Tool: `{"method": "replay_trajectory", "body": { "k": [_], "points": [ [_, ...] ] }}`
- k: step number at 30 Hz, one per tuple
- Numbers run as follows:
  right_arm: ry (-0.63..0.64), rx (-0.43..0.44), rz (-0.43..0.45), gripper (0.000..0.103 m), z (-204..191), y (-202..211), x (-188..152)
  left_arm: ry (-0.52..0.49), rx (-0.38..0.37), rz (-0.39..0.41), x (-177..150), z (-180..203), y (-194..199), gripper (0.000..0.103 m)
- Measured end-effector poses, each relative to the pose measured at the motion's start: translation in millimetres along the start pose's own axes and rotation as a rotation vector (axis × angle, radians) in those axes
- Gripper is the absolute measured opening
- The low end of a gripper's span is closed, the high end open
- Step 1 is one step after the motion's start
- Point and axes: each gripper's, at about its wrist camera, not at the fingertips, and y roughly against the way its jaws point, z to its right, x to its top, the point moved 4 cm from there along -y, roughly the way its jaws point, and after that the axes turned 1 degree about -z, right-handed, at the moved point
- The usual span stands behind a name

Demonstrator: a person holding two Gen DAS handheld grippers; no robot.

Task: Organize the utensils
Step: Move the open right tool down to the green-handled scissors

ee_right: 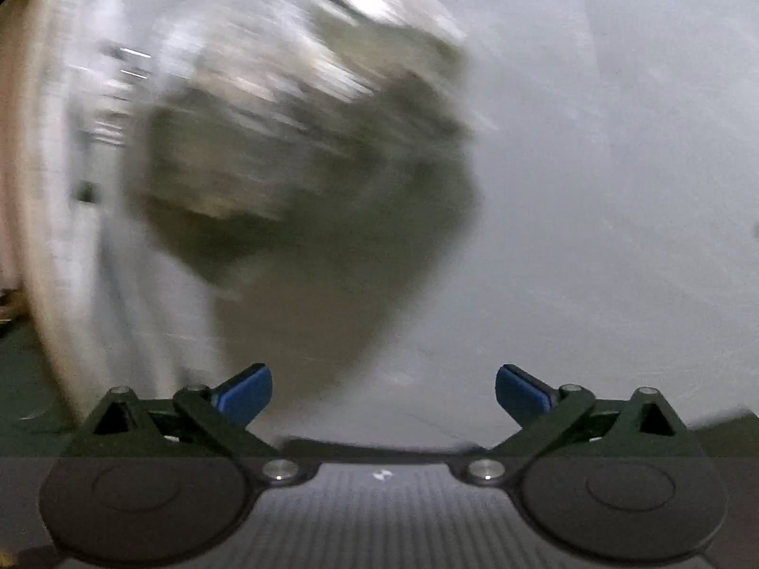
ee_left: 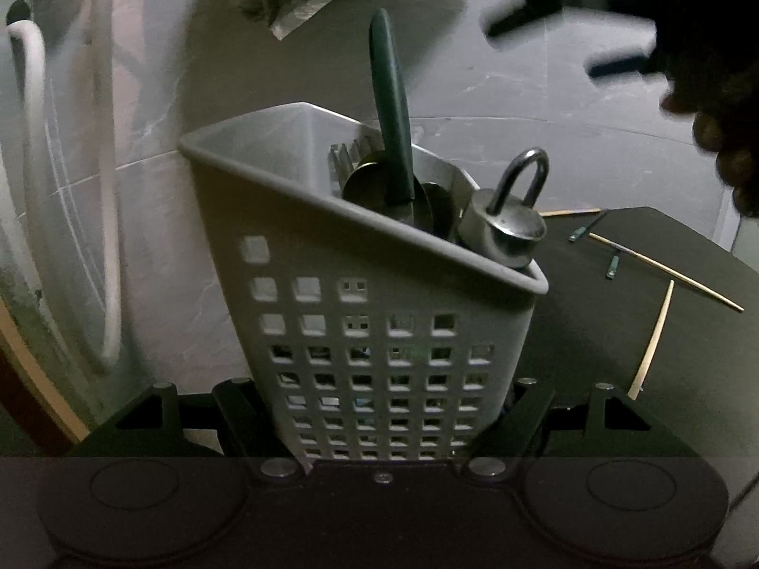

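Gripping the grey perforated caddy [ee_left: 374, 332] near its base, the left gripper [ee_left: 379, 422] fingers are clamped on both sides of it. The caddy tilts, holding a green-handled utensil [ee_left: 389, 109], fork [ee_left: 344, 154], spoons and a padlock [ee_left: 512, 218]. Wooden skewers [ee_left: 664, 265] lie on the dark desk [ee_left: 593, 332] beside it. The right gripper [ee_right: 384, 393], blue fingers [ee_right: 246, 393] spread wide and empty, faces a blurred pale wall.
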Motion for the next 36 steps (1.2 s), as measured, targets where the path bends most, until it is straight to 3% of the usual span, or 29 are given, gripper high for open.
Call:
{"method": "replay_trajectory", "body": {
  "k": [3, 5, 11, 21, 27, 33, 36],
  "points": [
    [-0.074, -0.123, -0.149, 0.103, 30.1, -36.8, -12.7, 0.013, 0.023, -0.007, 0.0, 4.7, 1.7, 0.076],
    [-0.124, -0.161, -0.258, 0.102, 47.2, -64.9, -25.7, 0.019, 0.036, -0.011, -0.9, 9.3, 3.6, 0.076],
    [-0.241, -0.143, -0.457, 0.102, 68.5, -128.9, -60.6, 0.039, 0.069, -0.025, 2.0, 13.7, 6.8, 0.077],
    [-0.111, -0.153, -0.512, 0.102, 30.4, -194.8, -80.4, 0.057, 0.096, -0.035, 7.0, 17.0, 7.2, 0.077],
    [-0.007, -0.181, -0.523, 0.101, 25.8, -205.6, -92.4, 0.057, 0.096, -0.034, 6.3, 16.9, 8.1, 0.077],
    [0.067, -0.109, -0.503, 0.089, 35.4, -189.2, -93.3, 0.050, 0.093, -0.035, 6.2, 16.9, 8.6, 0.077],
    [0.088, -0.059, -0.506, 0.078, 43.1, -181.0, -93.0, 0.046, 0.091, -0.034, 5.8, 16.7, 8.8, 0.077]
  ]
}}
